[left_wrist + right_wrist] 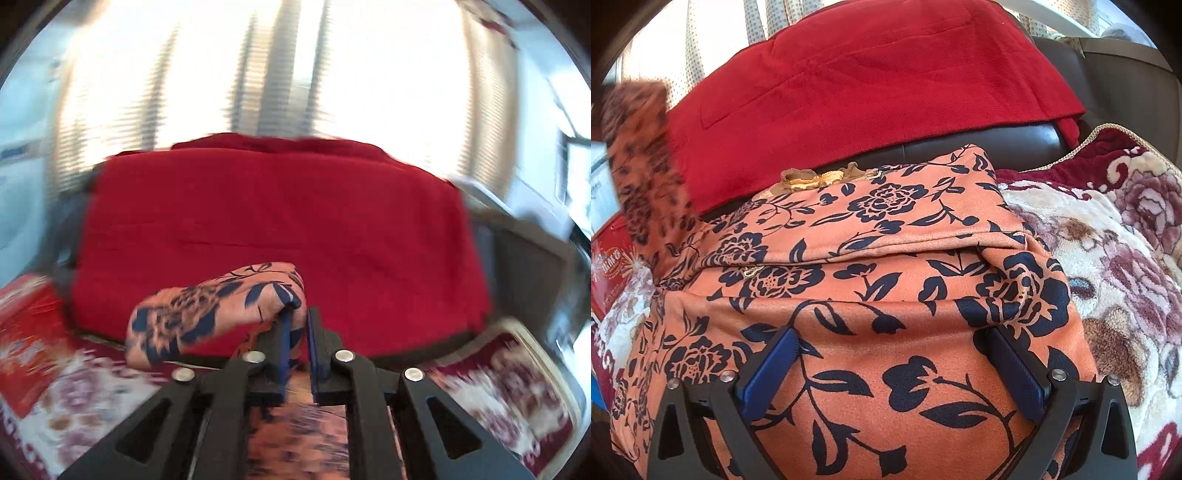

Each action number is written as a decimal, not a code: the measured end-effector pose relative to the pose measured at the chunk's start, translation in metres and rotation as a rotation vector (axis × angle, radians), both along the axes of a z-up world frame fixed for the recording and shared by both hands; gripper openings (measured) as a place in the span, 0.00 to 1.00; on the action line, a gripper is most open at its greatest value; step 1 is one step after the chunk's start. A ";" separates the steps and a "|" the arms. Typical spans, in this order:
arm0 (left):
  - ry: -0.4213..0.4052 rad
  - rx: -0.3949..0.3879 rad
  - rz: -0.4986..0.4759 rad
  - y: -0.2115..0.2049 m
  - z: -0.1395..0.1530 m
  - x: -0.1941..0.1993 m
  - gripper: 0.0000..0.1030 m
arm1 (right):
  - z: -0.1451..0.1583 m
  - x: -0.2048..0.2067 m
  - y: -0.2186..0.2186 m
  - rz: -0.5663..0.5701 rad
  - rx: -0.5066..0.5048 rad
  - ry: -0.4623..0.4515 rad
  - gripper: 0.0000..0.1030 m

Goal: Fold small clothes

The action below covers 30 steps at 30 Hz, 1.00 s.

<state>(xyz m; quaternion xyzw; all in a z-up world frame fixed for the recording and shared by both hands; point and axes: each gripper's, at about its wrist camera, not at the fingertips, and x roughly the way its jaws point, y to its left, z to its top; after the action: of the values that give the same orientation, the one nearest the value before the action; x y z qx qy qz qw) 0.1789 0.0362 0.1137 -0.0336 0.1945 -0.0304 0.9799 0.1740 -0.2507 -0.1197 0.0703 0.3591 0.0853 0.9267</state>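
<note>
- The left tool [298,317] has its fingers drawn narrow, pinching an edge of the orange floral garment [886,280]. The pinched flap drapes off to the left of the tips. The left view is smeared, so I judge the arm to be mid-swing, carrying that flap over in a fold.
- The right tool [890,354] stands wide, blue pads resting on the near part of the garment and gripping nothing. Pressing down there would pin the body of the cloth so that the fold does not drag it.
- The garment lies on a floral plush blanket [1108,258], partly folded, with a crease across its middle. A gold trimmed neckline [820,177] shows at the far edge.
- To fold well, carry the flap low and lay it square to that crease, releasing only once the cloth lies flat.
- Beyond is a red blanket [868,81] over a dark sofa back [1126,74]. Keep the flap short of it.
</note>
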 end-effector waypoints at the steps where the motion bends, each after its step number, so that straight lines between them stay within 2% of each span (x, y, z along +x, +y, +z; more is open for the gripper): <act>1: 0.045 0.036 -0.060 -0.022 -0.012 0.007 0.64 | 0.000 -0.001 0.000 -0.001 0.008 -0.002 1.00; 2: 0.103 0.083 -0.100 -0.042 -0.029 0.013 0.92 | 0.000 -0.001 -0.002 0.000 0.021 -0.004 1.00; 4: 0.149 0.161 -0.123 -0.063 -0.060 0.016 0.93 | 0.000 -0.002 -0.003 0.001 0.044 -0.007 1.00; 6: 0.183 0.211 -0.096 -0.062 -0.096 0.016 0.93 | 0.000 -0.003 -0.006 0.004 0.064 -0.012 1.00; 9: 0.222 0.200 -0.011 -0.027 -0.132 0.018 0.93 | 0.000 -0.003 -0.008 0.006 0.080 -0.018 1.00; 13: 0.268 0.096 0.230 0.054 -0.171 0.013 0.93 | 0.000 -0.003 -0.007 0.004 0.067 -0.013 1.00; 15: 0.313 -0.006 0.379 0.096 -0.193 0.012 0.93 | -0.001 -0.002 -0.006 0.002 0.058 -0.009 1.00; 16: 0.331 -0.057 0.424 0.112 -0.201 0.010 0.93 | -0.001 -0.001 -0.005 0.001 0.050 -0.007 1.00; 18: 0.361 -0.181 0.473 0.142 -0.223 0.009 0.93 | -0.002 0.000 -0.002 -0.001 0.028 0.004 1.00; 21: 0.463 -0.209 0.451 0.151 -0.259 0.024 0.93 | 0.000 0.004 0.004 -0.003 -0.027 0.042 1.00; 22: 0.494 -0.198 0.425 0.150 -0.271 0.030 0.93 | 0.004 0.006 0.009 -0.006 -0.082 0.073 1.00; 24: 0.484 -0.098 0.416 0.136 -0.272 0.032 0.93 | 0.018 0.010 0.019 -0.019 -0.148 0.095 1.00; 27: 0.461 -0.110 0.346 0.130 -0.265 0.036 0.93 | 0.053 0.023 0.042 0.007 -0.191 0.049 1.00; 30: 0.349 -0.115 0.347 0.123 -0.246 0.028 0.93 | 0.089 0.056 0.092 0.080 -0.293 -0.004 1.00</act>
<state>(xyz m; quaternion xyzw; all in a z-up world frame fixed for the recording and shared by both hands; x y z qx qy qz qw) 0.2072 0.1592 -0.1325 -0.1269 0.3500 0.1336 0.9184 0.2302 -0.1585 -0.0307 -0.0804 0.3683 0.0689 0.9237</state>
